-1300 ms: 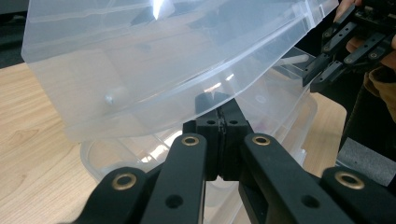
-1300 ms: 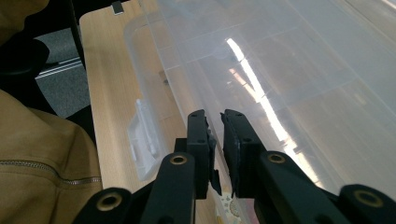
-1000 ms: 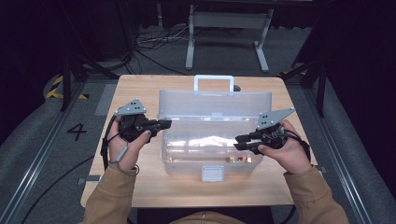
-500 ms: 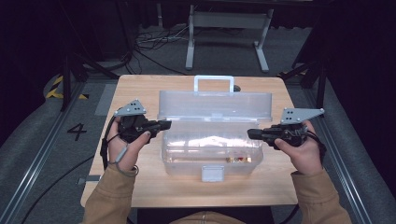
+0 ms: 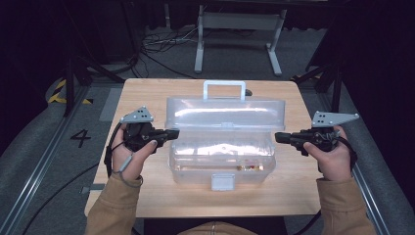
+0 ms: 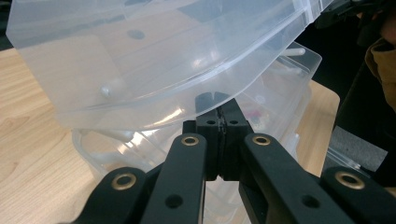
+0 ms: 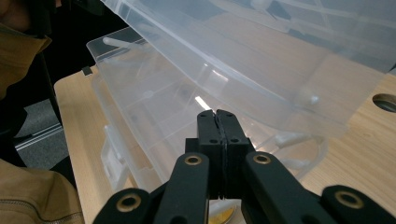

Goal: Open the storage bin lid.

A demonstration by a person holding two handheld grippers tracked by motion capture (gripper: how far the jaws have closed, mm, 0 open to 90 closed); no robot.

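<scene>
High view: the clear box (image 5: 221, 156) sits mid-table (image 5: 147, 200), lid (image 5: 225, 113) propped open. The left gripper (image 5: 172, 133) touches the box's left edge, jaws pressed together, holding nothing. The right gripper (image 5: 279, 137), jaws together and empty, hangs just off the box's right side.

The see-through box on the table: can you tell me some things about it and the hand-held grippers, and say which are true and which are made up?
1. The clear plastic box has its lid raised. True.
2. The left hand-held gripper has its jaws wide open. False: they are shut together, tips at the lid's edge.
3. The right hand-held gripper is inside the box. False: it is outside, just off the box's right side, jaws shut.
4. The box sits on a wooden table. True.
5. The box's white handle is on the side nearest the person. False: it is on the far side.
</scene>
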